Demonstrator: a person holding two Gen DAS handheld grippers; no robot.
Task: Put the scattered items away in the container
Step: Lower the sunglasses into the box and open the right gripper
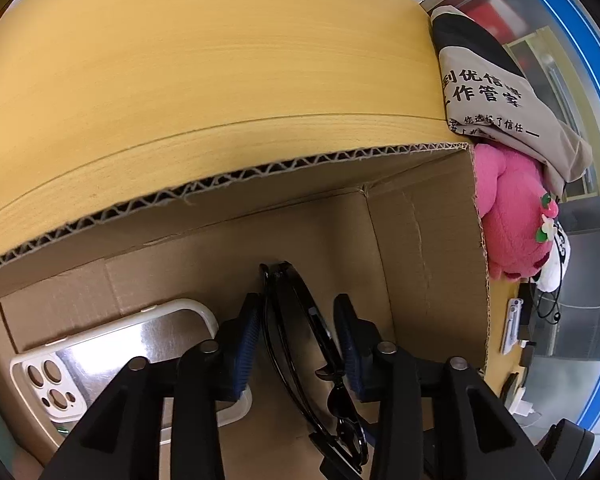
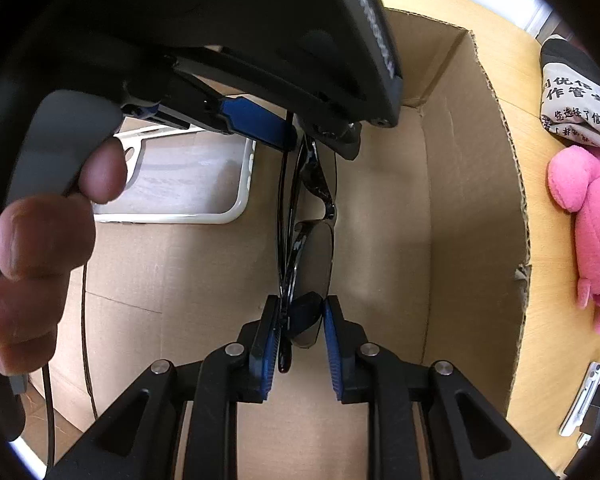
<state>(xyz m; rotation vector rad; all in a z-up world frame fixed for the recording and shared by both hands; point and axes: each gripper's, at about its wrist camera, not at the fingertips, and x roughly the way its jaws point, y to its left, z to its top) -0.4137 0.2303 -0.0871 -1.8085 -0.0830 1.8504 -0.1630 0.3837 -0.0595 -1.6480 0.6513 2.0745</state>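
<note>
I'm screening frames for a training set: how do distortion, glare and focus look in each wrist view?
Left wrist view: strong fisheye bending of the cardboard box rim, glare on the phone case, sharp overall. Right wrist view: dark vignette, a near hand and the left claw blurred, while the glasses stay crisp.

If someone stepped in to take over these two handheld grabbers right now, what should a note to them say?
Right gripper: shut on the folded glasses, held inside the cardboard box.
Left gripper: open, its pads on either side of the glasses' other end but not pressing.
Done: the phone case lies on the box floor.
Left: let the glasses go in the box. The pink plush toy and a small white clip-like item are on the table outside the box; both probably go in next.
</note>
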